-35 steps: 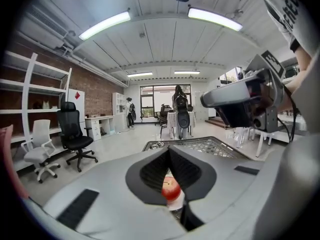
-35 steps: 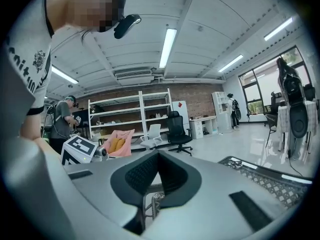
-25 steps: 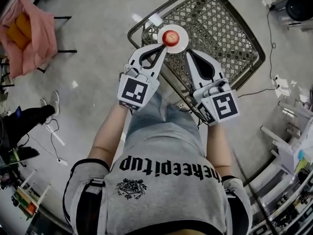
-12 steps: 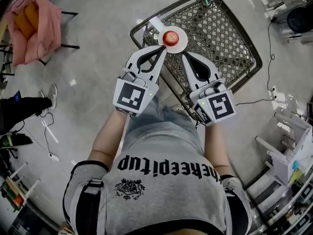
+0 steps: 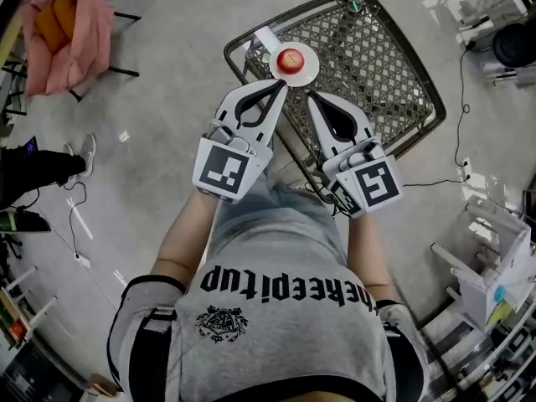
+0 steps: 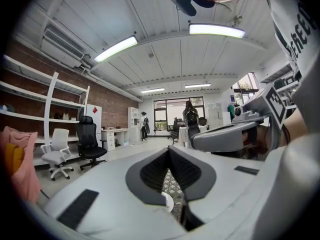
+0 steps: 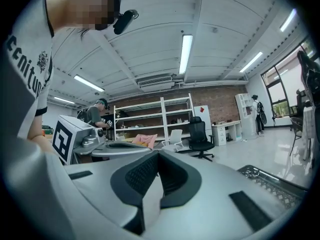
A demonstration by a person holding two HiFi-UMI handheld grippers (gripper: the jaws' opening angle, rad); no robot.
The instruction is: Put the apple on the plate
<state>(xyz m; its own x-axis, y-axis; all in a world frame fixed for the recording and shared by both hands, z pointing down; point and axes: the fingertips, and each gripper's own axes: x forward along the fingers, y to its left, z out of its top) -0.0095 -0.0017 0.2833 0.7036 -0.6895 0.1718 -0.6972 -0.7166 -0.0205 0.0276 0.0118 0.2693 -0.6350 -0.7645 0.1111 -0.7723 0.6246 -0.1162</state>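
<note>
A red apple (image 5: pixel 290 59) sits on a small white plate (image 5: pixel 306 70) at the near corner of a metal mesh table (image 5: pixel 368 57). In the head view my left gripper (image 5: pixel 282 84) hangs just short of the plate, shut and empty. Beside it my right gripper (image 5: pixel 311 98) is also shut with nothing held. In the left gripper view the jaws (image 6: pixel 169 152) meet at the tip, and a bit of the plate (image 6: pixel 168 202) shows through the gap below them. The right gripper view shows its jaws (image 7: pixel 157 156) closed, with the mesh table's rim (image 7: pixel 270 181) at lower right.
A chair draped with pink cloth (image 5: pixel 63 19) stands at the far left on the grey floor. A person's feet (image 5: pixel 88 153) are at the left edge. Cables (image 5: pixel 456 153) and white shelving (image 5: pixel 490 266) lie to the right. Office chairs (image 6: pixel 90 144) stand further off.
Both grippers have drawn back a little from the plate and risen. The apple stays on the plate. Both stay shut.
</note>
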